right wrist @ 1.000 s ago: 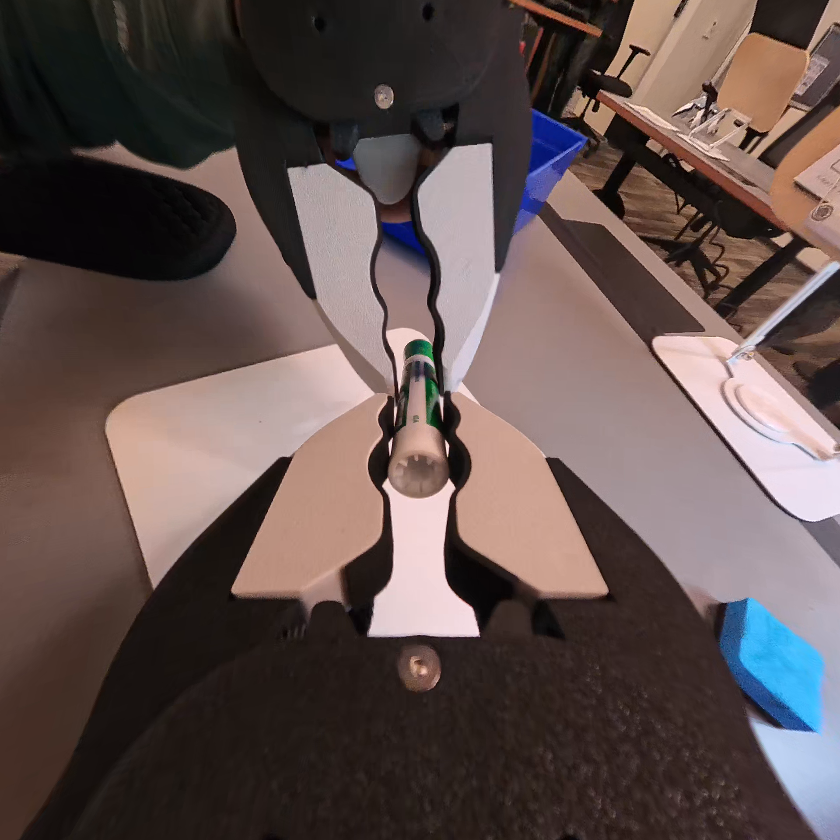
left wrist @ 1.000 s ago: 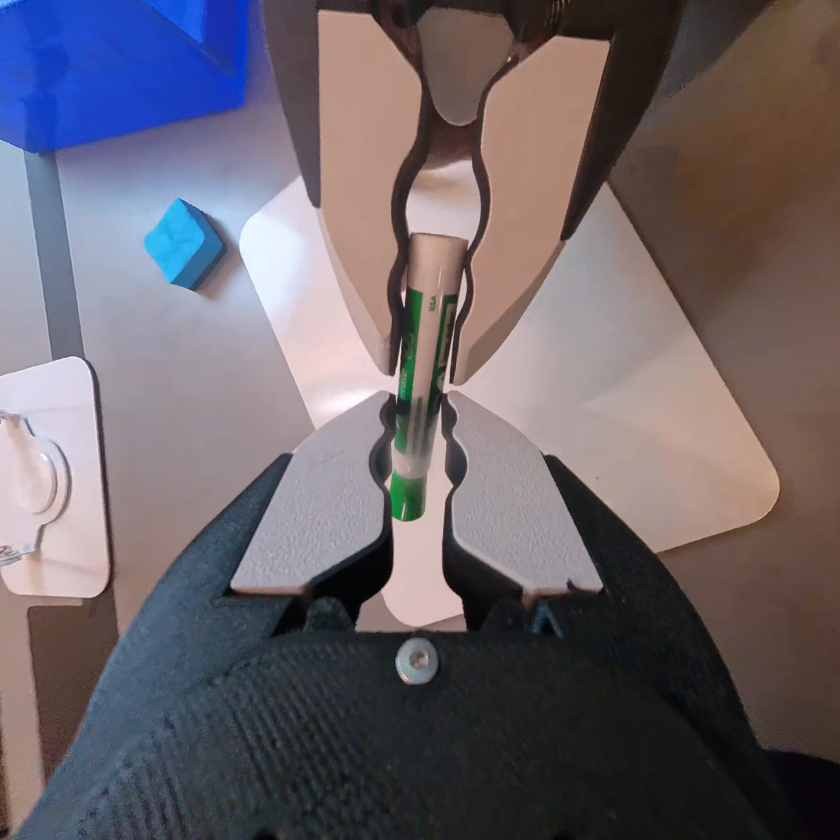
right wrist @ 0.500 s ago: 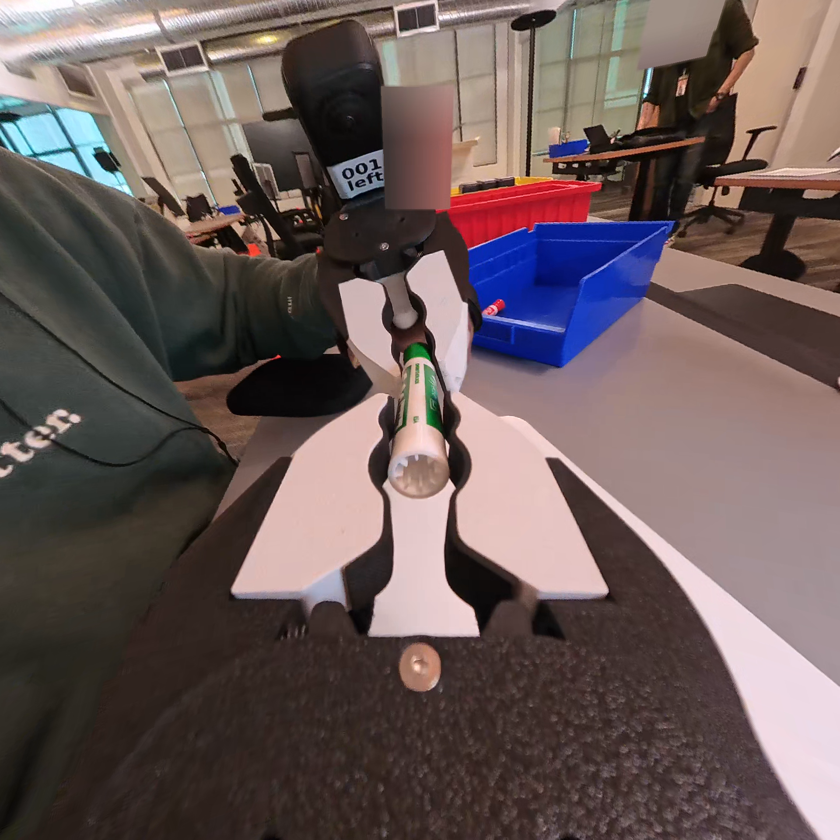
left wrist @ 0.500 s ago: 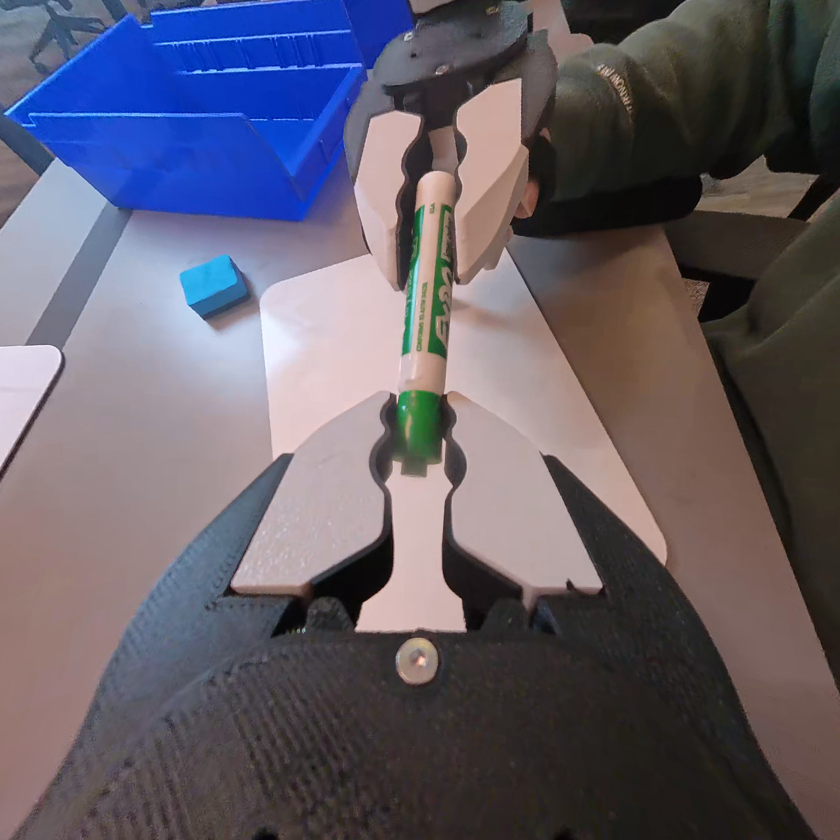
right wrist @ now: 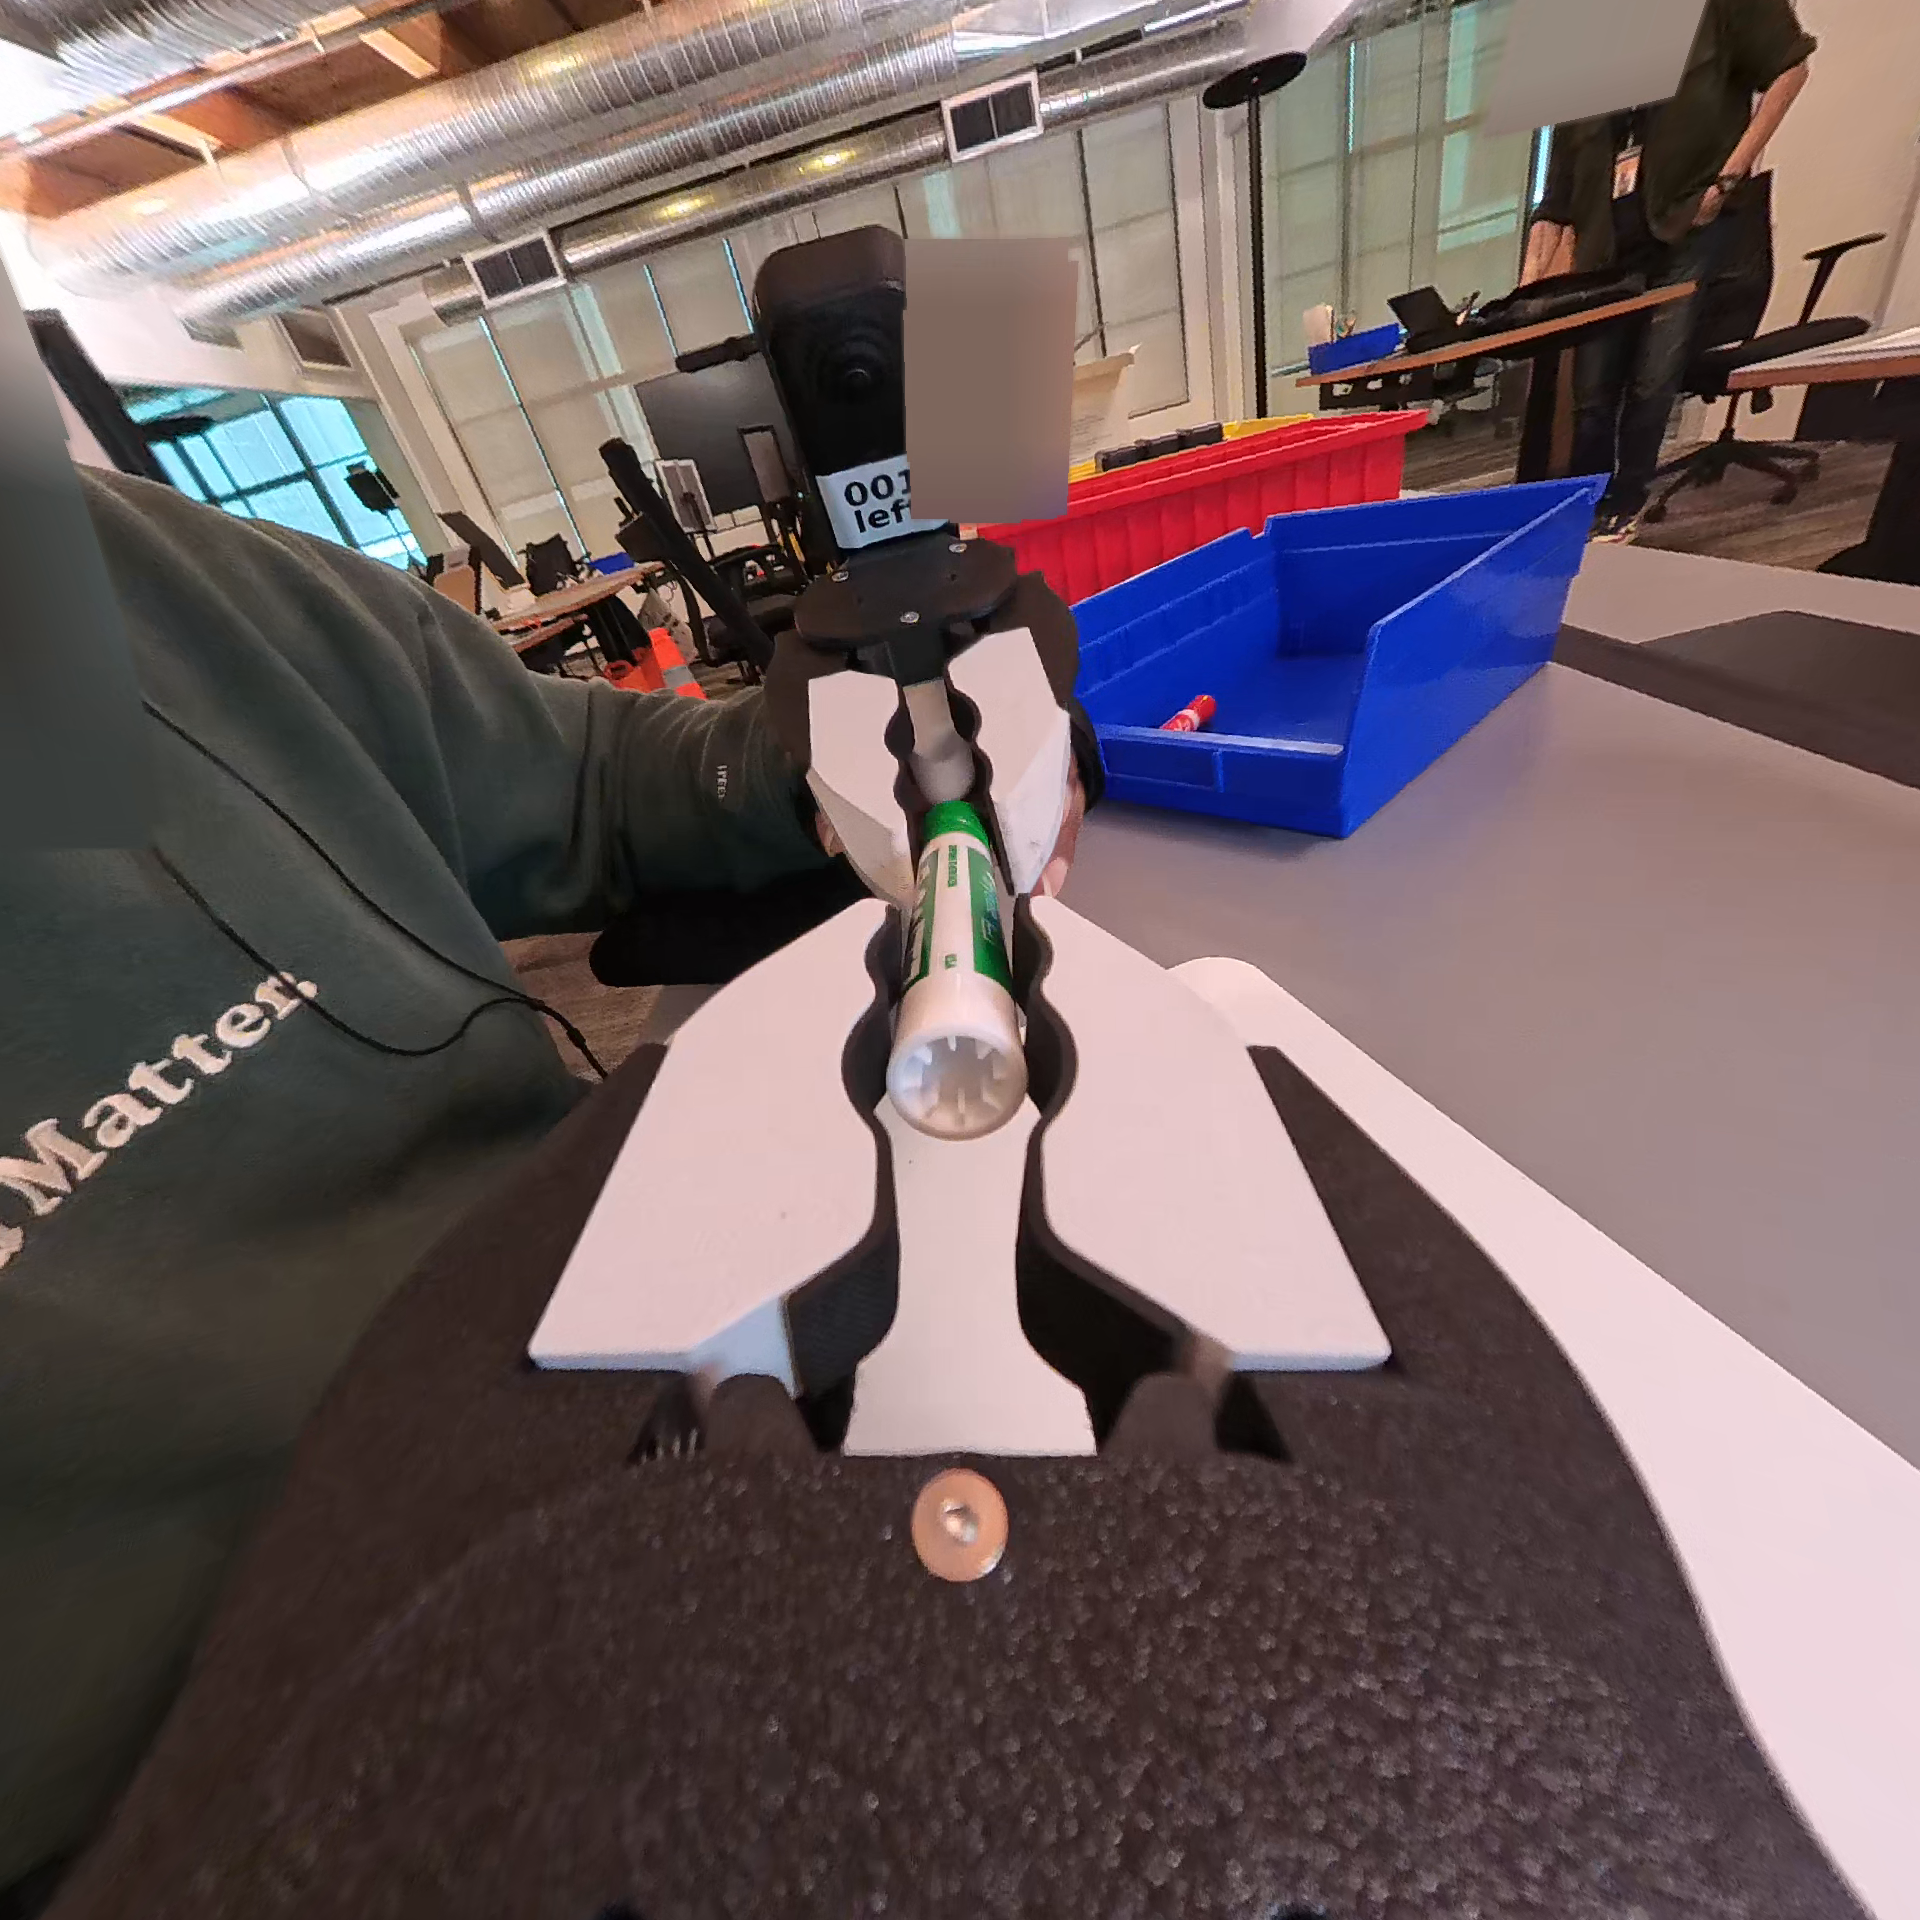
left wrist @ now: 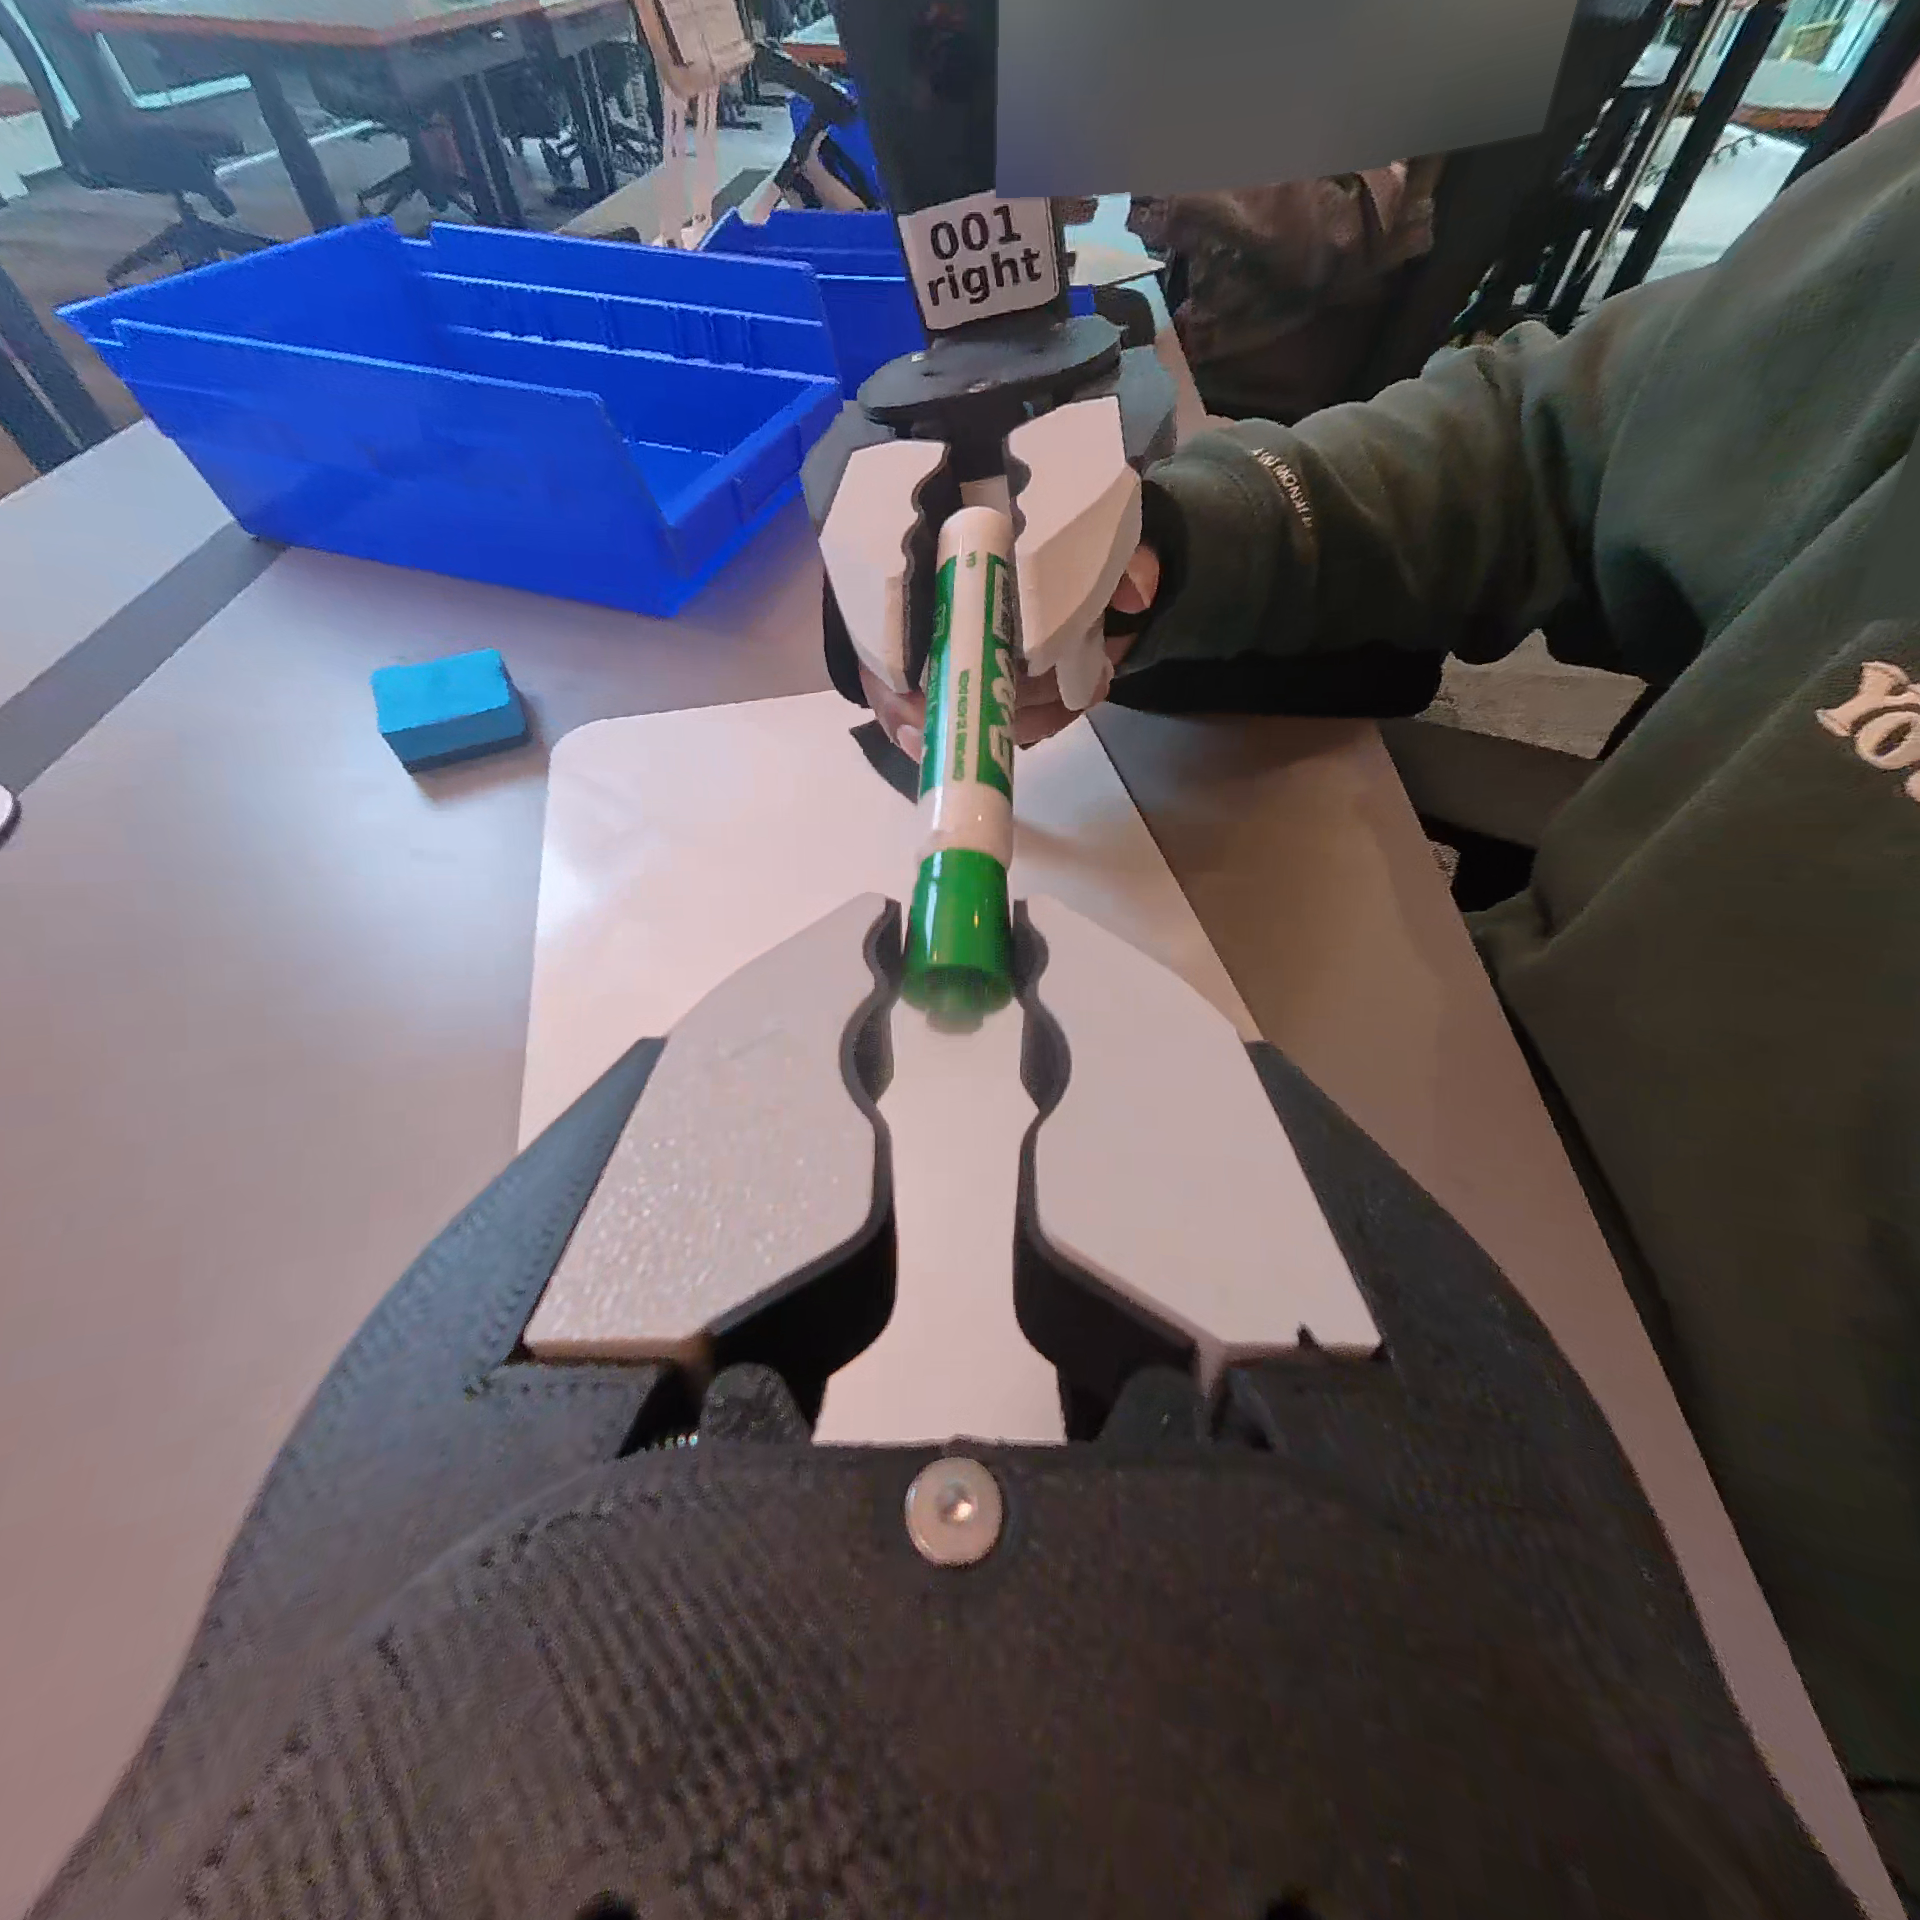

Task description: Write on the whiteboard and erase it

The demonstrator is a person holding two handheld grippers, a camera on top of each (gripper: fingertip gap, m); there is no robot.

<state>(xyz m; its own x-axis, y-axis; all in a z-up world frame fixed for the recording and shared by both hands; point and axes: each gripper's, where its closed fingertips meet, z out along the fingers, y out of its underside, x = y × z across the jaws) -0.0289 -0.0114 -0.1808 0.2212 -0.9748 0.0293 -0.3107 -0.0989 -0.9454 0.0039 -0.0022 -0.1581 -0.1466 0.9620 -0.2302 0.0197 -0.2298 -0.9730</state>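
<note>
Grey tabletop is carrying a blank whiteboard flat in front of a seated person in a green sweatshirt, with an open office of desks and chairs stretching behind. Both tools are meeting above the board on 1 green marker. The left gripper is pinching the green cap between its pale pads, while the right gripper is clamping the white barrel near its hollow tail end. So both pairs of tongs are pressed onto the same pen, facing each other along its length, and the cap is not yet off.

A blue eraser is lying on the table just left of the board, well apart from both tools, and a blue bin is sitting behind it.

Judging from this, the step in hand is pulling the cap off. The risks are lying in the pull itself: if the 2 tools are drawing apart off the pen's axis, the barrel is likely to twist in the right grip and end up skewed for writing. A grip too light on the smooth barrel is letting the whole pen follow the cap. A sudden release could jerk the bare tip onto the board or the sleeve.
</note>
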